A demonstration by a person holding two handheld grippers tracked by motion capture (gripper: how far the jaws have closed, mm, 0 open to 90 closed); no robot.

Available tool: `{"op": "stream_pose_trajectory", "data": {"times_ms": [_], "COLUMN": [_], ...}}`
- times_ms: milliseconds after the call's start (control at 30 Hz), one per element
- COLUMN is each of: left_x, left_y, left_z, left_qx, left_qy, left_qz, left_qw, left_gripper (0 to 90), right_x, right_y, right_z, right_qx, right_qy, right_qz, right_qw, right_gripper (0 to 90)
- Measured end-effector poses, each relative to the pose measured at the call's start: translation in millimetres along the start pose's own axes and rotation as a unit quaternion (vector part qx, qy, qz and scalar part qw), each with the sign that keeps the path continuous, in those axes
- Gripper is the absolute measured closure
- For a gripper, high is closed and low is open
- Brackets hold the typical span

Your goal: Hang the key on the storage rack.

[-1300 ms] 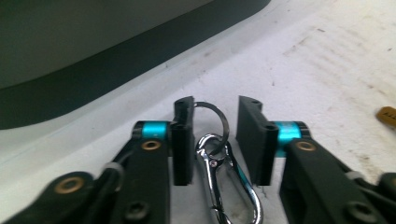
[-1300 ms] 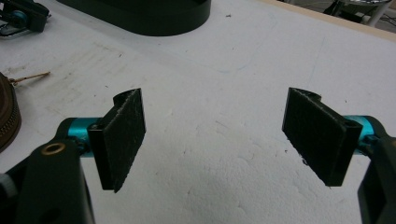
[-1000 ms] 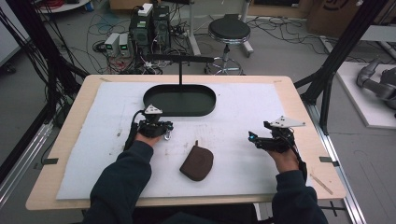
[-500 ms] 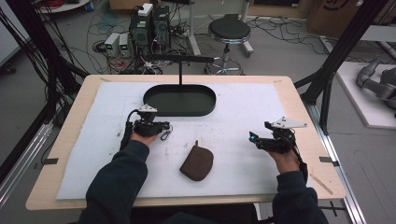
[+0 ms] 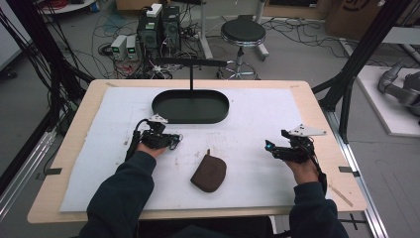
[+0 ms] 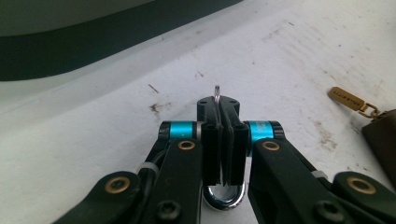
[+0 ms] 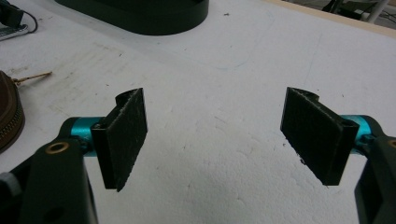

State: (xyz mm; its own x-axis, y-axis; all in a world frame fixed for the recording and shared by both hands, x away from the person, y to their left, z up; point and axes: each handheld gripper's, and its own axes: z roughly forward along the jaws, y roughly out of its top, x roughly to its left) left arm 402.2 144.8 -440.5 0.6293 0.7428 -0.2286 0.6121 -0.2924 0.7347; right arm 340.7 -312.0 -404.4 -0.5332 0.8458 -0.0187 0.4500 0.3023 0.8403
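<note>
From the high view, I have my left tool (image 5: 171, 140) resting on the white sheet (image 5: 257, 119) that covers the tabletop (image 5: 317, 99), just in front of the black oval tray (image 5: 190, 106). Against the picture from a second ago, it lies turned more on its side, its tip toward the middle of the sheet, and the hand sits in much the same spot. My right tool (image 5: 271, 148) hovers over the right side of the sheet, as it did then. The brown zip pouch (image 5: 209, 174) lies between my two forearms, nearer the front edge, where it lay before.

In the left gripper view, my left tool (image 6: 223, 140) has its jaws pressed together on a small metal ring (image 6: 224, 195). A thin sliver of the ring pokes out past the tips and its rounded lower bend shows below the pads. The jaws have just been closing, with the ring between them. The tray's dark wall runs across the top left, and the pouch's gold zip pull (image 6: 346, 99) lies at the right edge.

In the right gripper view, my right tool (image 7: 219, 135) stands wide open with only bare sheet between the pads. The pouch (image 7: 9, 119) sits at the left edge, well apart from the jaws, and the tray (image 7: 140, 14) lies farther off at the top.
</note>
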Motion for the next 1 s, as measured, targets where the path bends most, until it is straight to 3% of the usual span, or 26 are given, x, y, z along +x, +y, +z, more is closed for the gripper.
{"op": "stream_pose_trajectory", "data": {"times_ms": [133, 233, 433, 467, 500, 633, 667, 700, 800, 967, 1000], "left_x": [-0.3, -0.7, 0.2, 0.2, 1.3, 5.0, 8.5, 8.5, 19.5, 33.1, 35.3], "left_y": [0.4, 1.7, 9.3, 9.3, 12.9, 19.0, 24.4, 24.4, 38.8, 58.9, 64.6], "left_z": [-1.2, -6.2, -28.0, -28.0, -34.9, -43.9, -50.3, -50.3, -64.6, -78.1, -81.4], "left_qx": [0.001, -0.013, -0.07, -0.07, -0.081, -0.104, -0.122, -0.122, -0.158, -0.177, -0.186], "left_qy": [0.002, -0.004, -0.022, -0.022, -0.02, -0.013, -0.004, -0.004, 0.0, 0.011, 0.015], "left_qz": [0.002, 0.001, 0.018, 0.018, 0.028, 0.031, 0.028, 0.028, 0.023, 0.025, 0.029], "left_qw": [1.0, 0.9999, 0.9971, 0.9971, 0.9961, 0.994, 0.9921, 0.9921, 0.9871, 0.9839, 0.9819], "left_gripper": [88.2, 88.3, 88.3, 88.3, 88.3, 88.3, 88.3, 88.3, 88.3, 88.3, 88.3], "right_x": [0.3, 1.3, 2.1, 2.3, 2.4, 2.4, 2.6, 2.6, 2.3, 2.3, 1.9], "right_y": [0.3, 0.5, 1.3, 1.4, 1.5, 1.8, 1.9, 1.9, 2.0, 2.5, 2.5], "right_z": [0.0, -0.7, 0.8, 0.9, 1.2, 0.6, 0.2, 0.2, 0.7, 0.3, 0.2], "right_qx": [-0.001, -0.002, -0.001, 0.0, 0.0, -0.004, -0.004, -0.004, -0.003, -0.006, -0.008], "right_qy": [0.0, 0.0, 0.001, 0.001, 0.001, 0.001, 0.001, 0.001, 0.001, 0.0, 0.001], "right_qz": [-0.004, -0.002, -0.007, -0.007, -0.006, -0.008, -0.007, -0.007, -0.006, -0.01, -0.01], "right_qw": [1.0, 1.0, 1.0, 1.0, 1.0, 1.0, 1.0, 1.0, 1.0, 0.9999, 0.9999], "right_gripper": [23.4, 23.3, 23.3, 23.3, 23.4, 23.3, 23.3, 23.3, 23.3, 23.3, 23.3]}}
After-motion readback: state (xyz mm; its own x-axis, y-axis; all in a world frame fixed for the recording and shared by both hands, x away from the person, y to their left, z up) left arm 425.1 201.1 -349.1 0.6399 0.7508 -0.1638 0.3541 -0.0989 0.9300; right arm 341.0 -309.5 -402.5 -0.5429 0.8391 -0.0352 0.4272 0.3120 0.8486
